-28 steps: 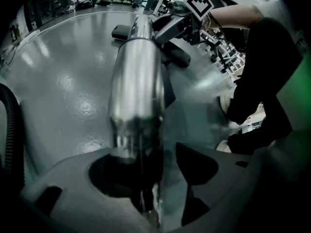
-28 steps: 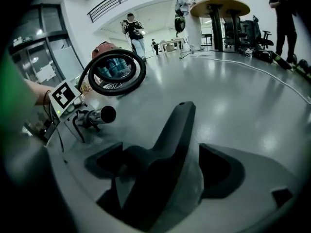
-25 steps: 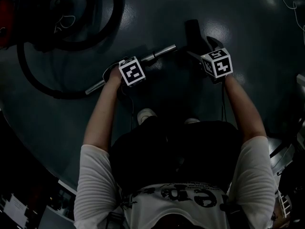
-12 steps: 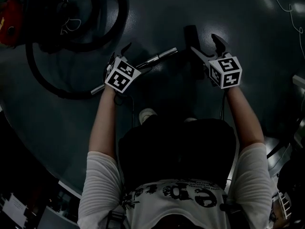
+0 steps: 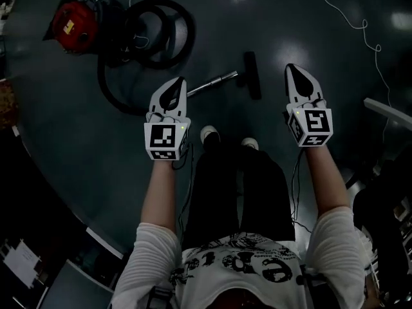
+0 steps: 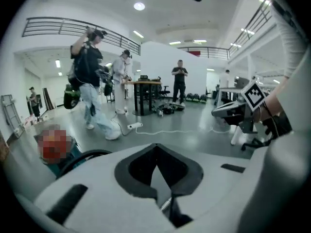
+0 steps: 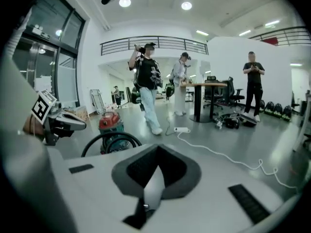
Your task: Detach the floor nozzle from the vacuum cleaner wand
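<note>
left gripper (image 5: 177, 86): jaws just closed, empty | right gripper (image 5: 294, 72): jaws just closed, empty

No text legible, shirt print (image 5: 248, 262) possibly lettering yet too dim, yellow label (image 5: 67, 26) (on the red vacuum cleaner (image 5: 82, 11)) unreadable

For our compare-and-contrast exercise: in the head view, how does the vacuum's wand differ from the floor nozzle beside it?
The wand is a slim, shiny metal tube; the floor nozzle is a broader black bar. The wand lies slanted, rising toward the right; the floor nozzle runs almost straight up the picture, across the wand's right end. Both lie flat on the dark floor; whether they touch is unclear.
</note>
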A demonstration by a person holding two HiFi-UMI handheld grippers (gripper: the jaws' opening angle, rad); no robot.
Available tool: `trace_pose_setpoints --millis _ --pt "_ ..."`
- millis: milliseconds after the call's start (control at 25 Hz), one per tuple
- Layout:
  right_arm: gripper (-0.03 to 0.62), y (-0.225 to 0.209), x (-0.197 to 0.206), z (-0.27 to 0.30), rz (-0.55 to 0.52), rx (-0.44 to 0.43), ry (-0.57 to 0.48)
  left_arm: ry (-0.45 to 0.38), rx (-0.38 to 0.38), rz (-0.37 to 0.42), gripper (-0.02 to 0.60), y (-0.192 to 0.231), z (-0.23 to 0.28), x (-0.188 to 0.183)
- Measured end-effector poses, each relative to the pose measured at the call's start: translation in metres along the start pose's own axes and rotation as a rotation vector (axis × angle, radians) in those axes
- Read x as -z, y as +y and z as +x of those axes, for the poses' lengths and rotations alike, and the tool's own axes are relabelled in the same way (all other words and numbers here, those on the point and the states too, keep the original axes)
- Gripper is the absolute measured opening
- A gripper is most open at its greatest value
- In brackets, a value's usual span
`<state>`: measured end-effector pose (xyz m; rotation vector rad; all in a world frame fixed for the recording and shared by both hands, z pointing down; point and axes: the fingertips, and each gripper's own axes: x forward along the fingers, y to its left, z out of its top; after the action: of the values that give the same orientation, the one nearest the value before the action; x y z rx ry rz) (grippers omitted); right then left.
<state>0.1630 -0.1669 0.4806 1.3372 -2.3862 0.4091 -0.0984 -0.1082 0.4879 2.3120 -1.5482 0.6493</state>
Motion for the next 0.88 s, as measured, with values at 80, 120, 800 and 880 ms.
trace_pose_setpoints --millis 80,120,800,880 --pt "0.003 0.007 -0.070 -0.044 -0.012 -0.003 -0.039 -0.051 -0.046 -0.046 0.005 -0.003 -0.056 -0.068" --pt "0.003 0.010 -0.102 -0.066 -0.012 -0.005 -0.053 -0.075 -0.068 -0.066 0.005 -0.005 -0.085 -0.100" --pt "0.003 0.076 -0.371 -0.356 -0.046 -0.095 -0.391 -0.570 -0.243 -0.050 0.005 -0.101 -0.423 -0.373" --pt "0.003 0.082 -0.364 -0.368 -0.049 -0.106 -0.386 -0.582 -0.255 -0.040 0.005 -0.106 -0.437 -0.367"
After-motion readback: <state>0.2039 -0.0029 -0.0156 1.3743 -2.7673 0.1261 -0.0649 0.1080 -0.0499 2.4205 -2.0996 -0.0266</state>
